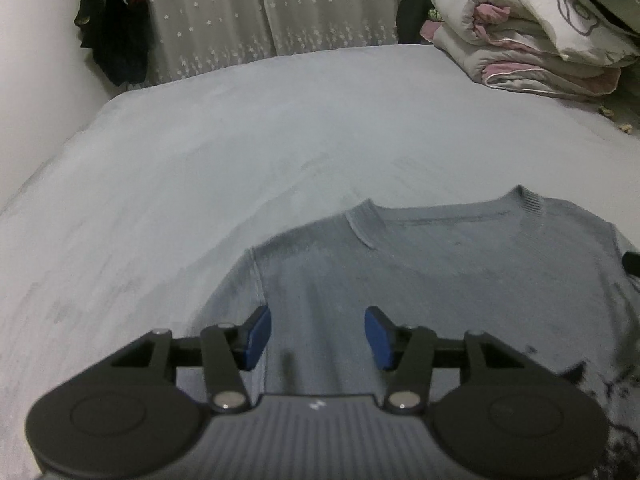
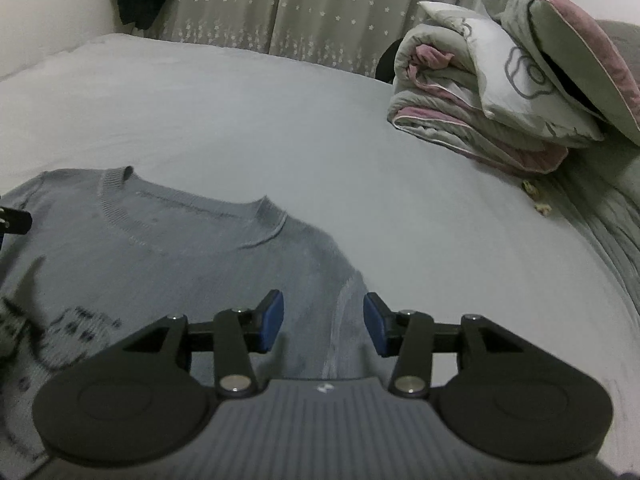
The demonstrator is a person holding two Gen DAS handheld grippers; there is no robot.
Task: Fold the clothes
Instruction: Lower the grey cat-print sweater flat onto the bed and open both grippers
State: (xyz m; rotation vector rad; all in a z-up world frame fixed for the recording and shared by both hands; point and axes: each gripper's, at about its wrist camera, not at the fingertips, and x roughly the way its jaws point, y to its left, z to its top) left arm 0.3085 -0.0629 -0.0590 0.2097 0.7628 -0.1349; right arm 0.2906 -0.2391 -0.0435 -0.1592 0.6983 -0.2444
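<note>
Grey sweater (image 1: pixel 440 272) flat on the bed (image 1: pixel 240 152), both my jaws released above its shoulders.

Sweater lies face up at the near side of the bed, collar (image 2: pixel 192 208) pointing away from me, a dark pattern on the chest (image 2: pixel 76 328). My left gripper (image 1: pixel 318 336) hangs over its left shoulder seam, jaws apart, nothing between them; my right gripper (image 2: pixel 323 324) hangs over the right shoulder edge, jaws likewise apart and empty. Wide bare sheet beyond the collar and out past the left sleeve side. Far right corner is taken by a folded quilt (image 2: pixel 480 96) with a pillow (image 2: pixel 568 40) leaning on it, well apart from the sweater. Starred curtain (image 1: pixel 280 8) closes the far edge; dark clothing (image 1: pixel 114 28) hangs at the far left corner by the wall.
</note>
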